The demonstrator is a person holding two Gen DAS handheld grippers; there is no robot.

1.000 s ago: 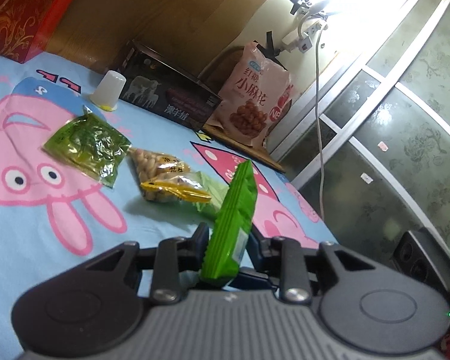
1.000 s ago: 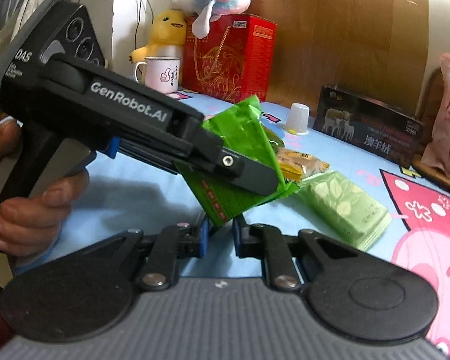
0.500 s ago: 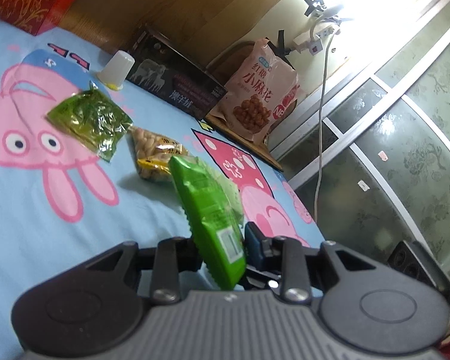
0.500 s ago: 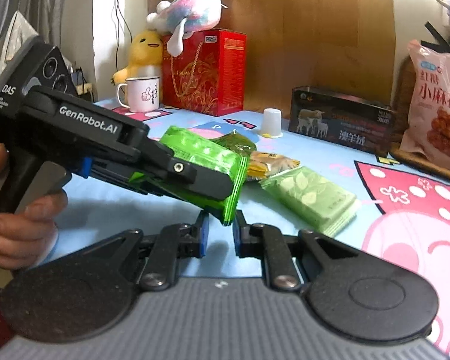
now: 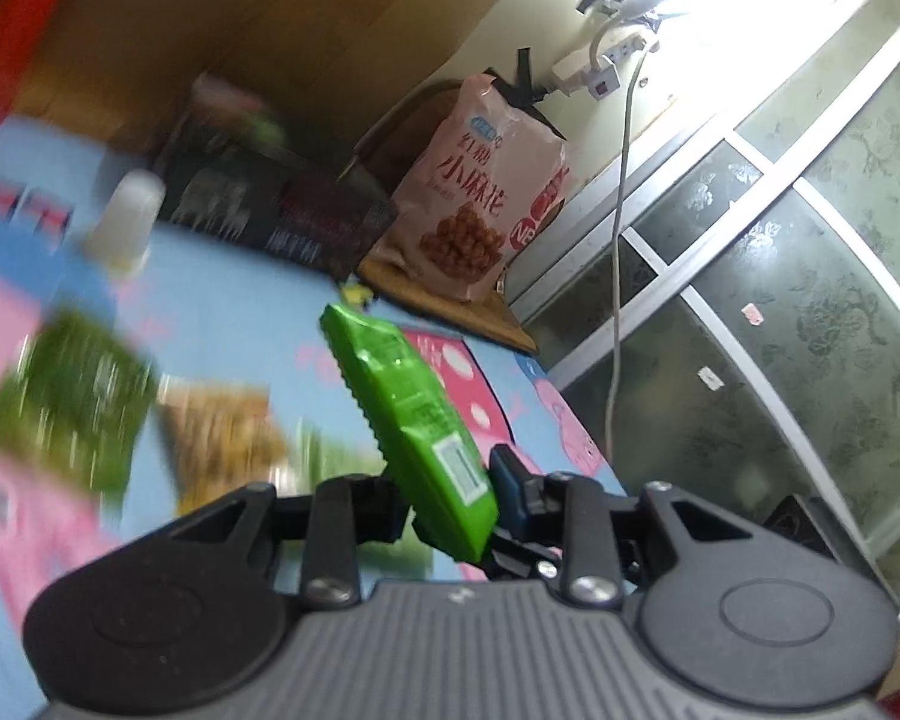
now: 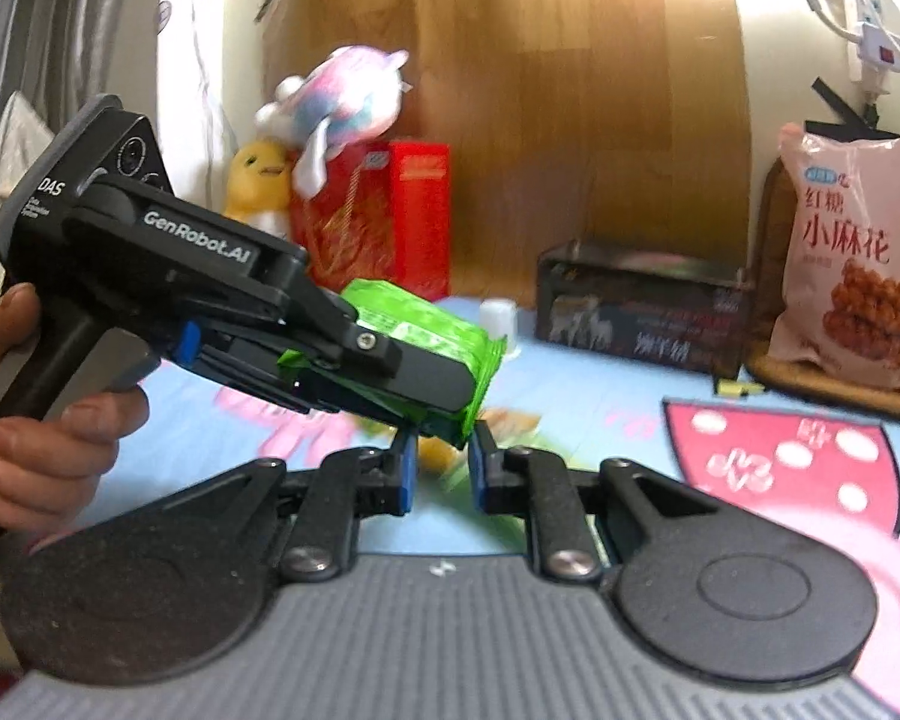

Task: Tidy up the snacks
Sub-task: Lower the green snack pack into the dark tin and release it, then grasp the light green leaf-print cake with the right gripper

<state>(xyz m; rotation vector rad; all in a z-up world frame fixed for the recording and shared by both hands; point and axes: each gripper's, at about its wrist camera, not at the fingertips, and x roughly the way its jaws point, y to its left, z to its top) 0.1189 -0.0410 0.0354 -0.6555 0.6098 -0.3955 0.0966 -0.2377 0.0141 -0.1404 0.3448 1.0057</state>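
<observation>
Left gripper [image 5: 450, 495], wrist view: its 2 fingers are pressed onto the lower end of a bright green snack packet [image 5: 411, 414], which stands tilted up and to the left, barcode label facing the camera, clear of the blue cartoon-print cloth [image 5: 234, 300]. The right-wrist view shows the same gripper [image 6: 438, 387] from the side, gripped by a hand [image 6: 42, 420], with the packet [image 6: 432, 324] clamped between its black fingers and lifted above the cloth.

Right gripper [image 6: 441, 468]: its 2 blue-padded fingers stand a little apart, with nothing pinched between them; the lower corner of the green packet hangs just above the gap, apparently not touching either pad.

On the cloth beyond the left gripper, blurred: a dark green packet [image 5: 72, 402] at left, a yellowish packet [image 5: 222, 438] beside it, and what may be a pale green packet [image 5: 336, 456] just behind the fingers. Further back stand a small white cup [image 5: 127, 216], a long dark box [image 5: 270, 216] and a pink bag of fried twists [image 5: 486, 198] on a wooden tray [image 5: 450, 300].

Rear left in the right-wrist view: a red box [image 6: 384, 222], a yellow plush toy [image 6: 258, 177] beside it, and a pink-and-blue plush toy [image 6: 342, 96] on top of the box. A wooden panel [image 6: 510, 90] backs the scene.
</observation>
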